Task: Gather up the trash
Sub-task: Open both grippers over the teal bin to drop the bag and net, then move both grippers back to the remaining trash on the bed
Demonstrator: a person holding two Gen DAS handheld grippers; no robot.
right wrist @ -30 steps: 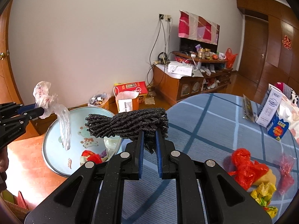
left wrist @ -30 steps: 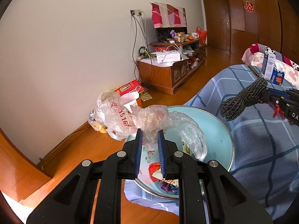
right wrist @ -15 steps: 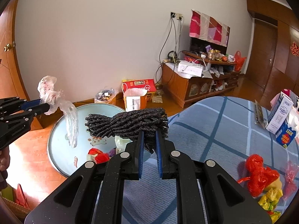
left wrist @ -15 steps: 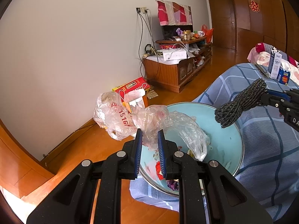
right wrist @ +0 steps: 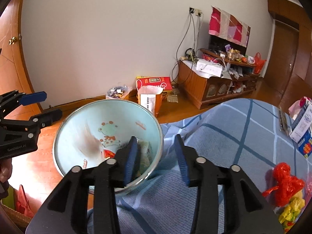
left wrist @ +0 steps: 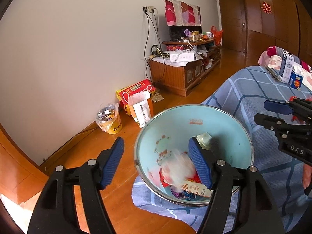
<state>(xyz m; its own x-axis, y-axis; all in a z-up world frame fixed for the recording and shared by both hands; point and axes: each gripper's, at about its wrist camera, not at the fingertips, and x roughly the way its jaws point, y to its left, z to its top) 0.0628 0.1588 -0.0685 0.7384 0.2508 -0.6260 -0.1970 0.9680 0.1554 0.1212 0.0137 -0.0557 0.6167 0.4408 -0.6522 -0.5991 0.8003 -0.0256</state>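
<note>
Both bundles dropped into basin (left wrist: 195,115); left tool (left wrist: 156,162), right tool (right wrist: 155,157) opening, empty. Red bag (right wrist: 285,181) light, crumply: pinch bunched top.

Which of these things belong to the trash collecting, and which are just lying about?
Part of the job:
- basin, with wrappers inside
- clear bag, blurred, over the basin
- red bag and yellow wrappers on the blue cloth
- left tongs and right tongs, both opening, nothing between them

Just lying about:
- cabinet
- red box
- yellow bucket
- cartons
</note>
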